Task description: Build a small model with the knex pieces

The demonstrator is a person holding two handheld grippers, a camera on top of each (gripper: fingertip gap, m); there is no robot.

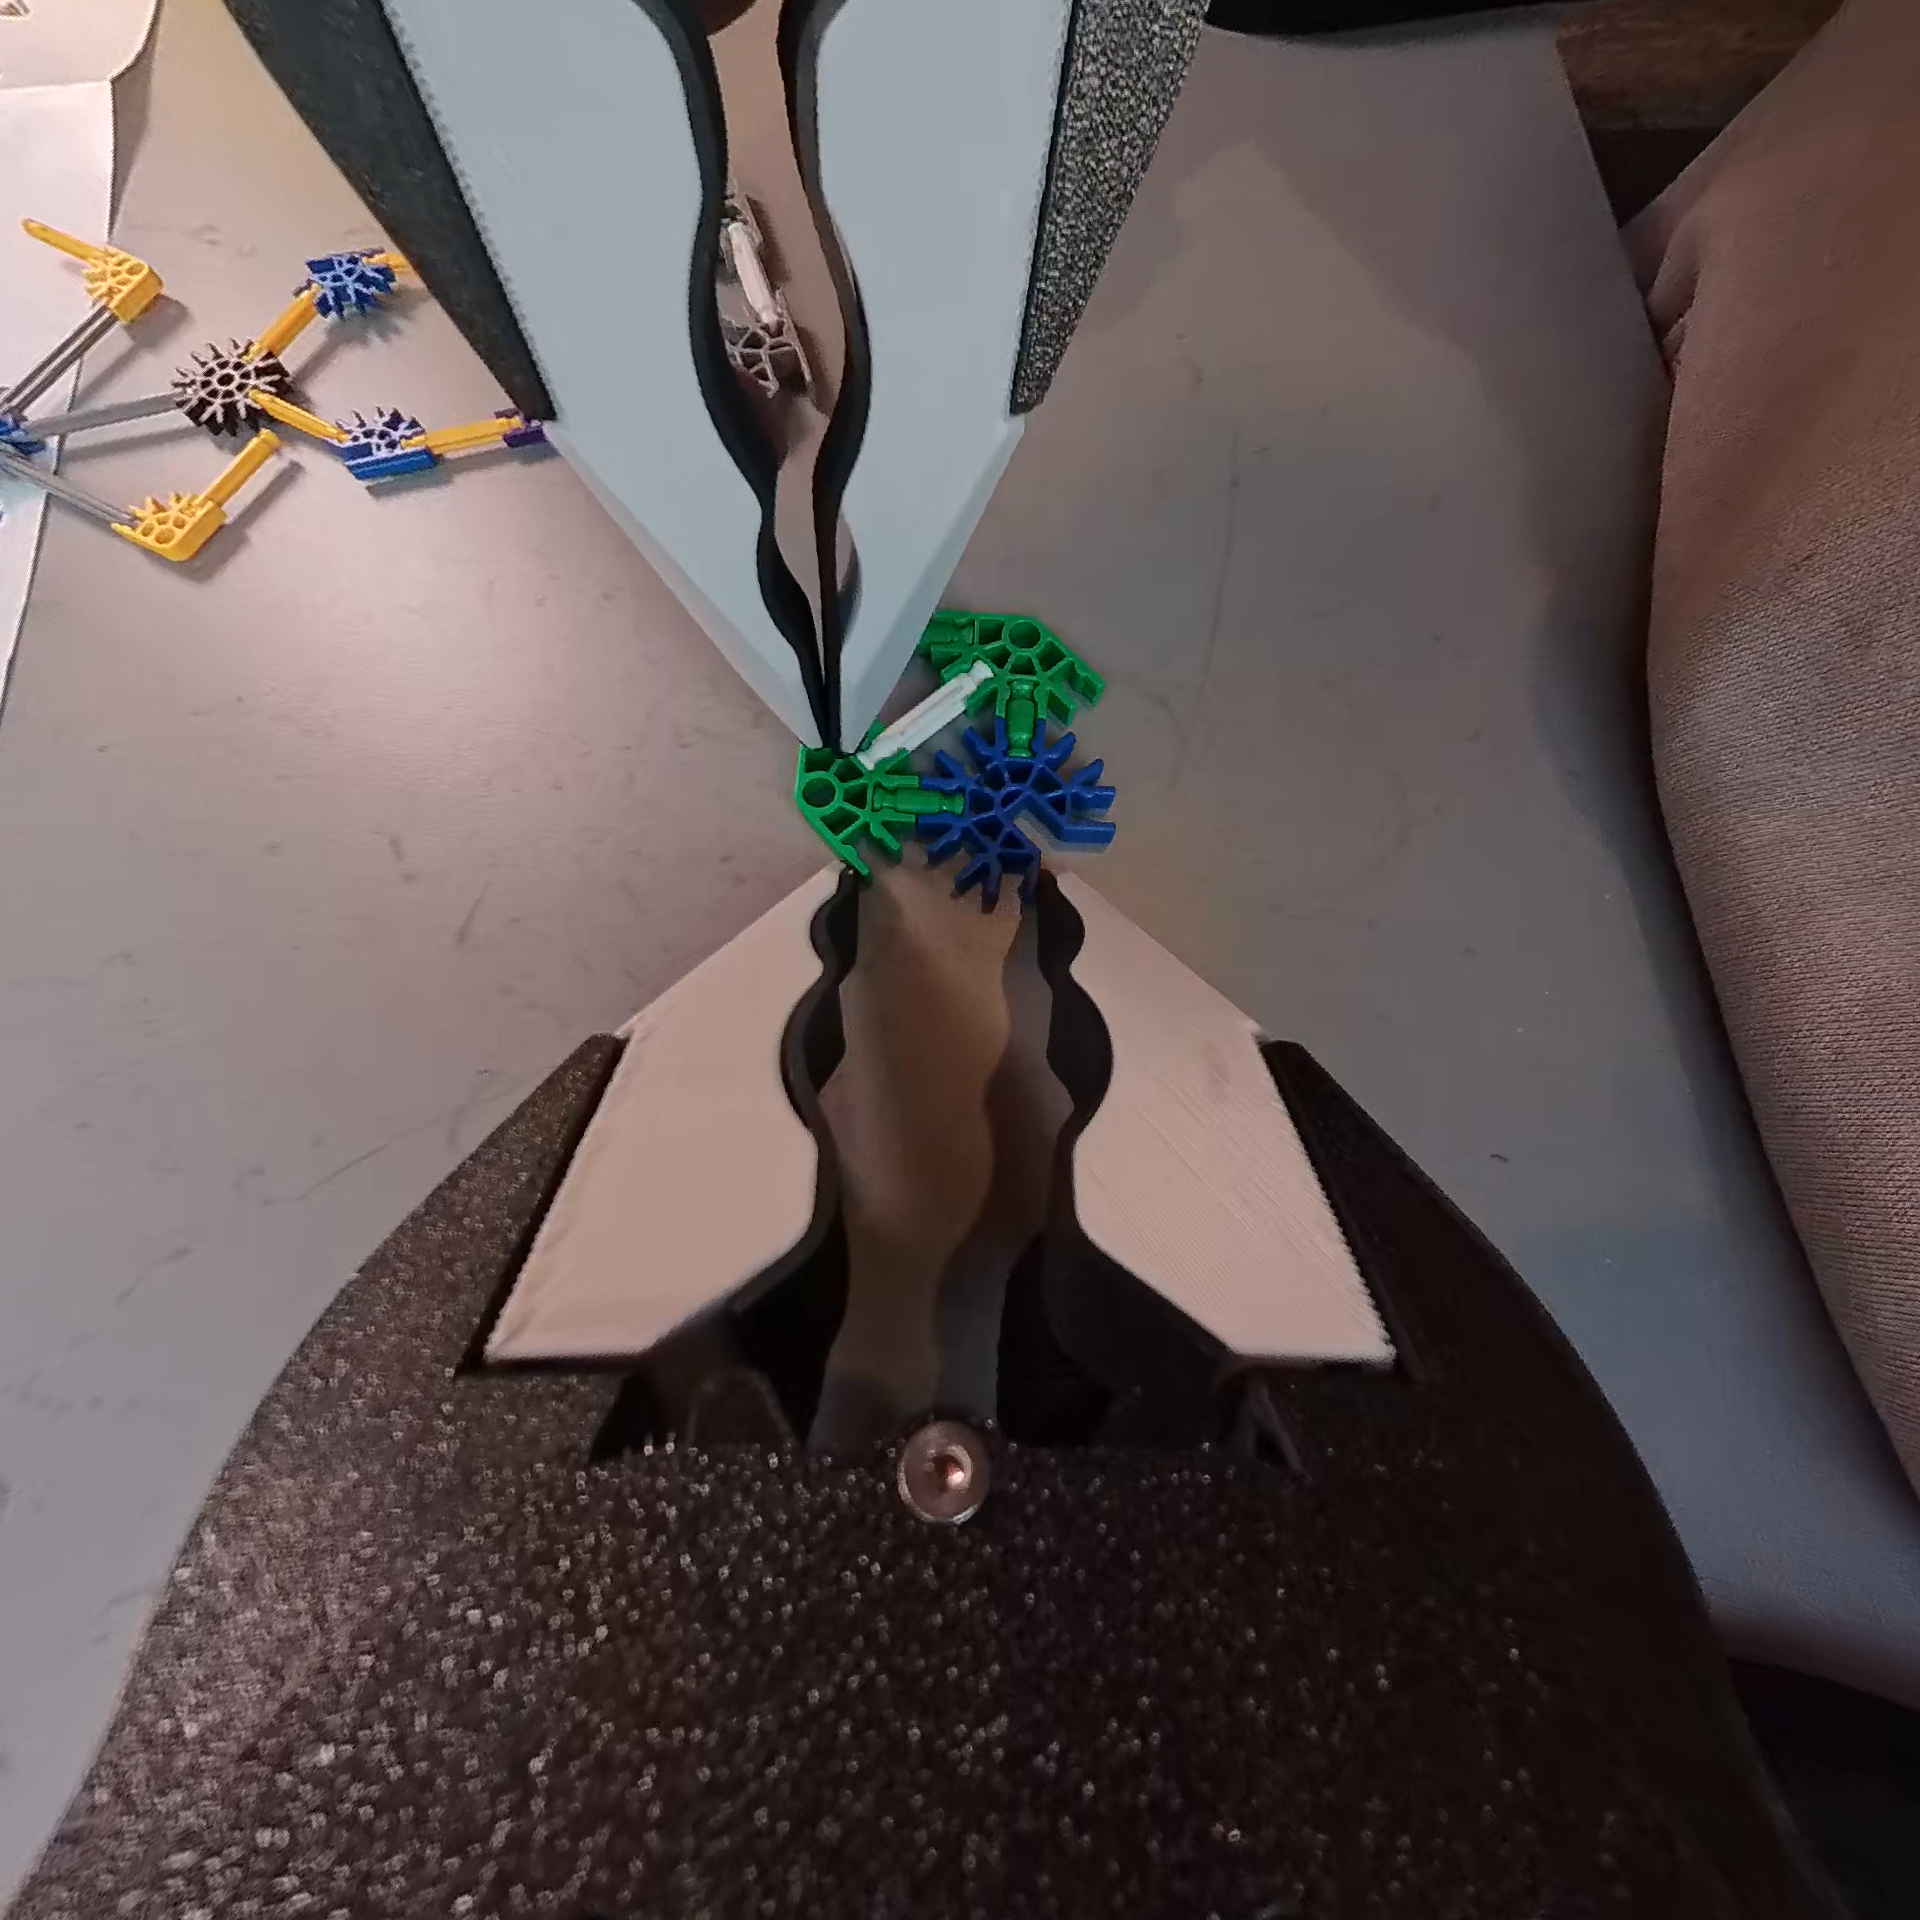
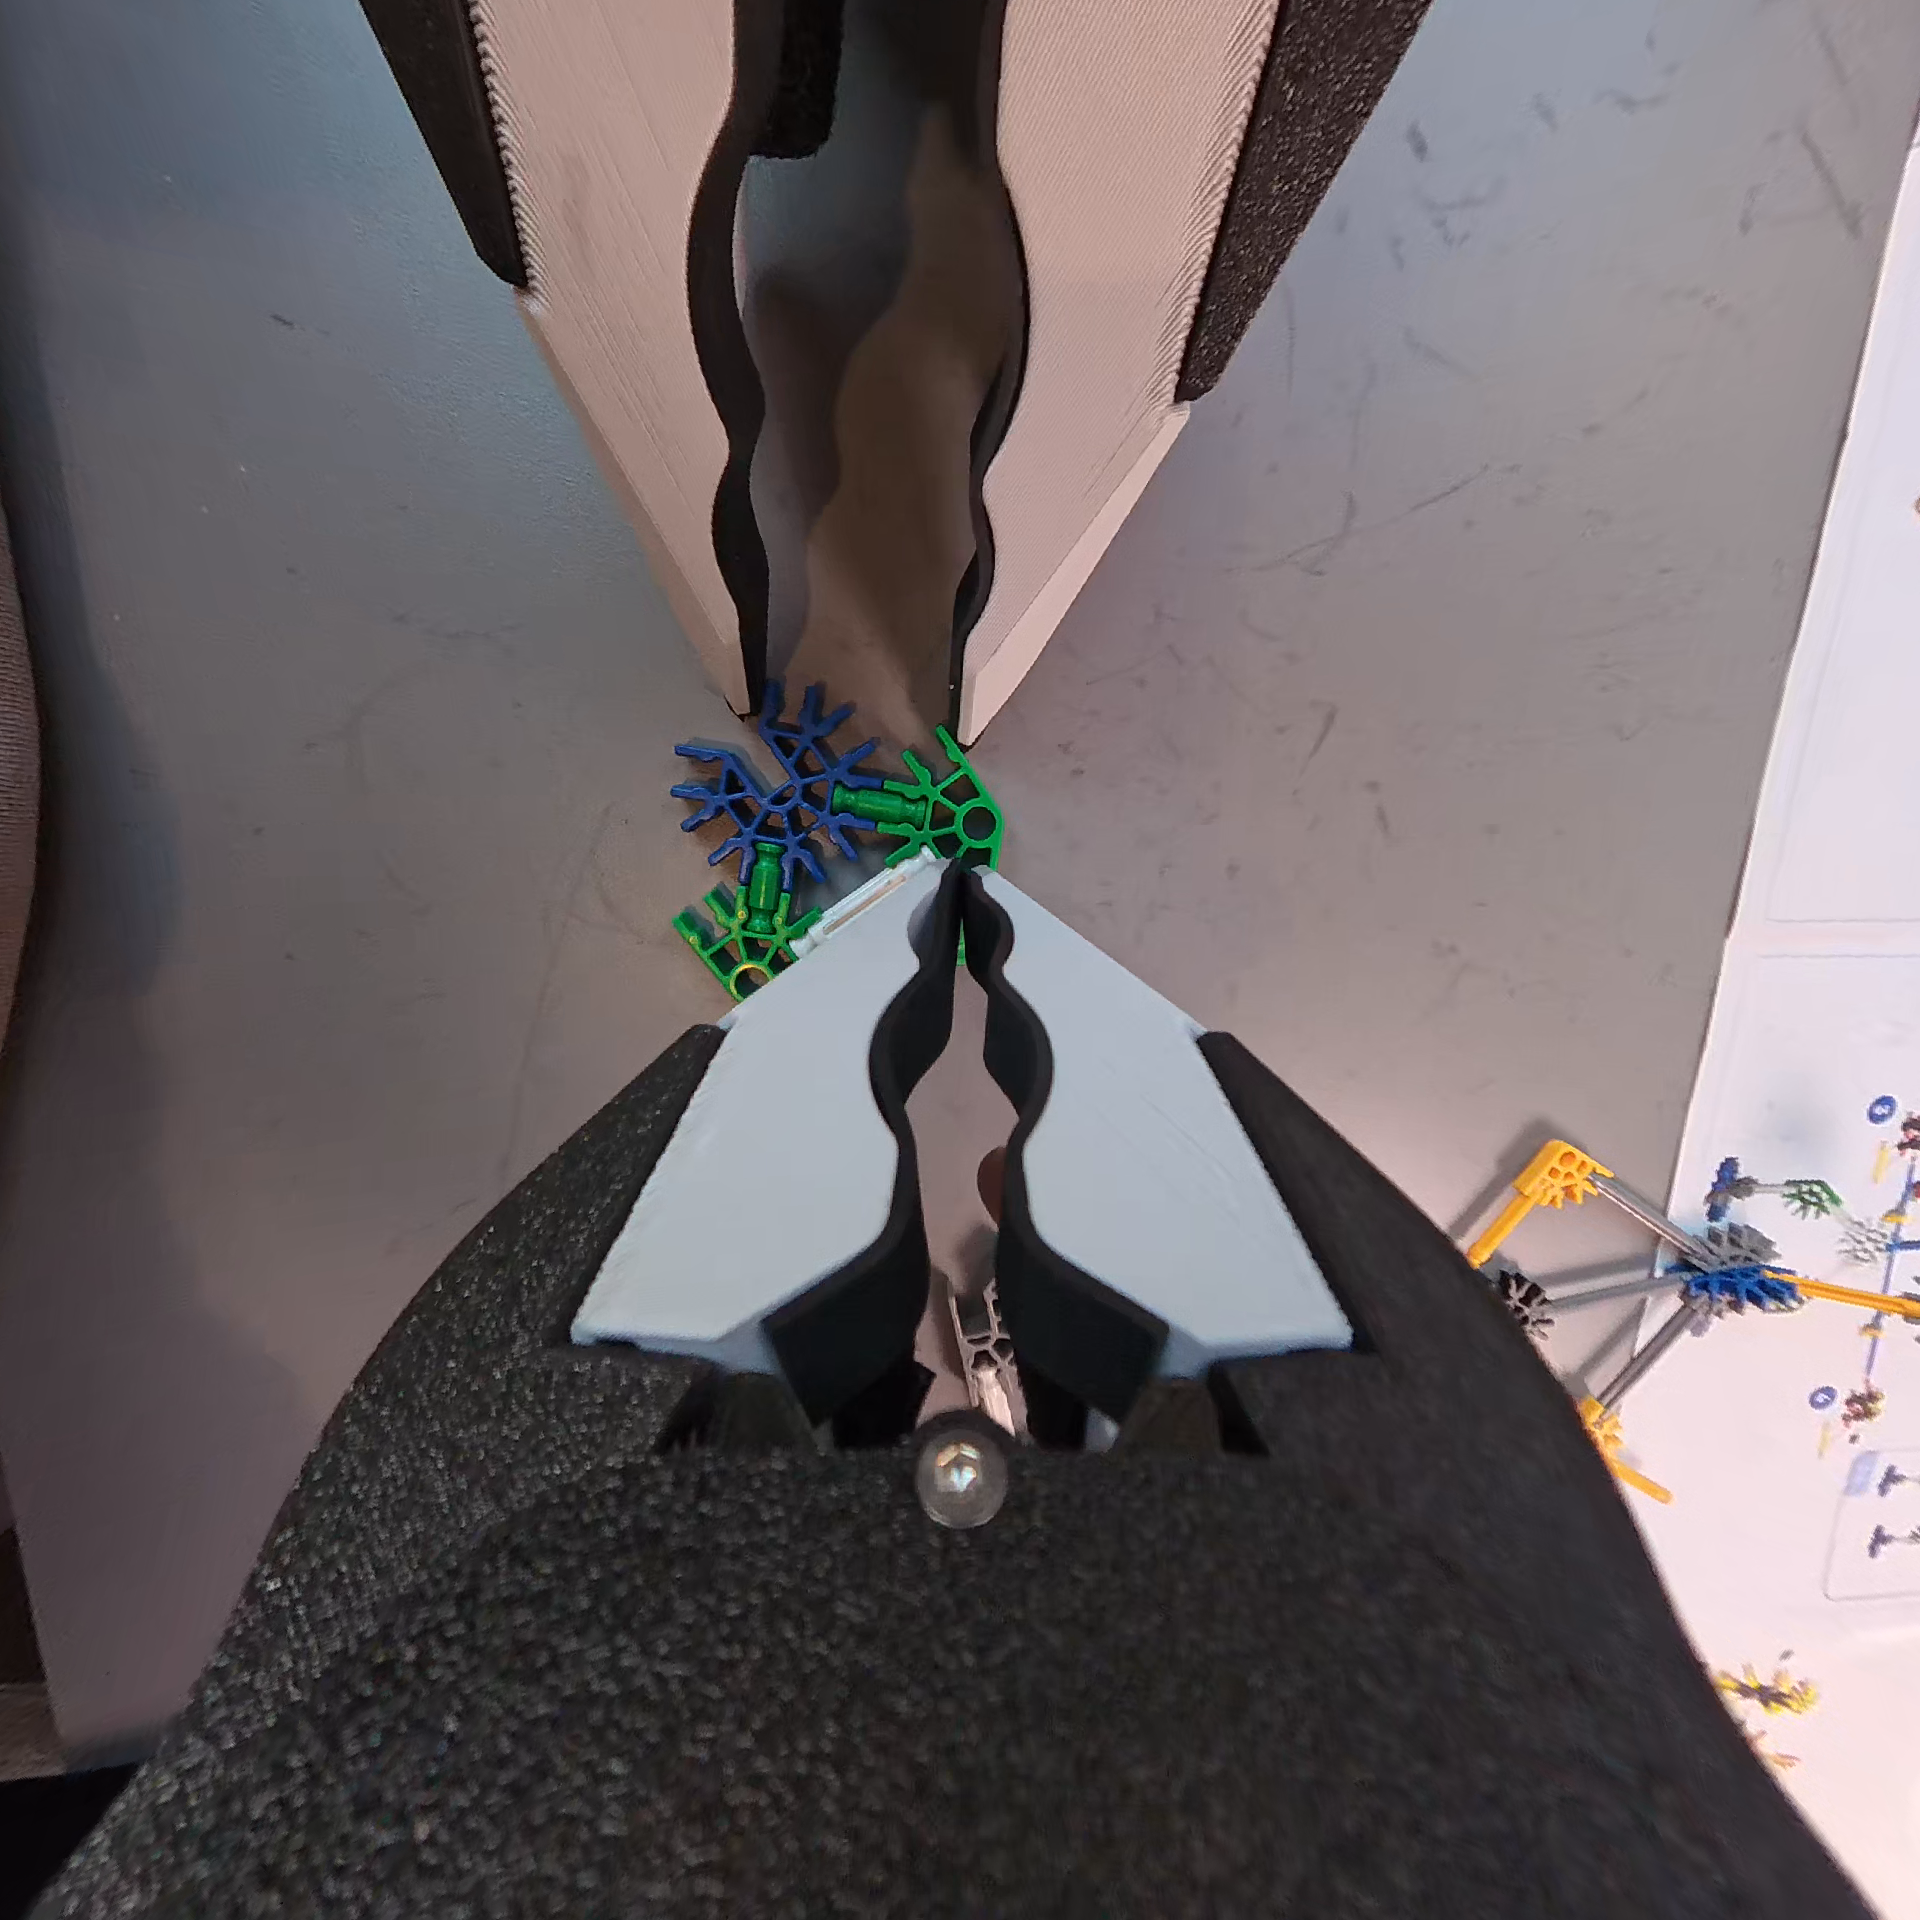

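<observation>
Grey table [image 2: 1351,623], paper sheet [image 2: 1829,935] rightward.

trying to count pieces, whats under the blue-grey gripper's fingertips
The right gripper is shut on a green connector; a white rod runs partly beneath it. Its hidden end can't be seen.

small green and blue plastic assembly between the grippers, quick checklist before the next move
1. Right gripper shut on the edge of the near green fan-shaped plastic connector: ok.
2. Left gripper open, fingers either side of the blue snowflake-shaped plastic connector: ok.
3. Left fingers in contact with the assembly: cannot tell.
4. White plastic rod seated in the far green fan-shaped connector: ok; its other end is hidden by the right fingertips: cannot tell.
5. Yellow and grey rod model apart from both grippers: ok.
</observation>
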